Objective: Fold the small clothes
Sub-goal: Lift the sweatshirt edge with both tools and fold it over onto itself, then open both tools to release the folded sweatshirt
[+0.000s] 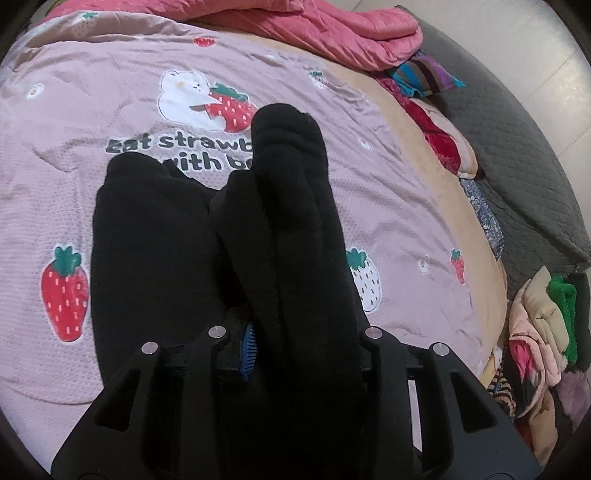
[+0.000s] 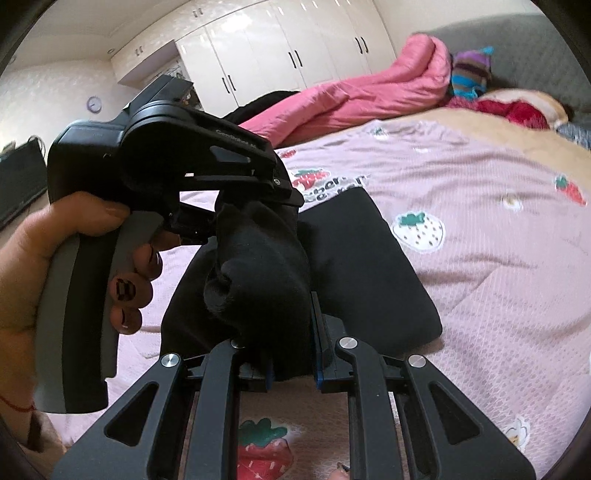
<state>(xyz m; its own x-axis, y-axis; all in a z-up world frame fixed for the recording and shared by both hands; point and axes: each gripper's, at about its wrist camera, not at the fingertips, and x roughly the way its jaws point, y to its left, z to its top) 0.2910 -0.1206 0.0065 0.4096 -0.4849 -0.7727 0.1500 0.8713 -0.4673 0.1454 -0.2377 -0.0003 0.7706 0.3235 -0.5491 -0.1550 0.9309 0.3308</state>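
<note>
Left wrist view: the left claw (image 1: pixel 295 354) was clamped on a bunched fold of a black garment (image 1: pixel 280 229), which rose between its fingers and stood above the bed. The rest of the garment lay flat on the pink strawberry-print quilt (image 1: pixel 110 110), just left of the raised fold. A rolled pink duvet (image 1: pixel 332 29) lay at the far edge of the bed, with a striped knit item (image 1: pixel 424 75) beside it. A pile of mixed clothes (image 1: pixel 535 332) sat off the bed's right edge.

Right wrist view: the right claw (image 2: pixel 291 365) gripped the near end of the same bunched fold (image 2: pixel 258 273). The left claw (image 2: pixel 258 192) held the far end, carried by the person's hand (image 2: pixel 66 251). White wardrobe doors (image 2: pixel 277 48) stood behind the bed.
</note>
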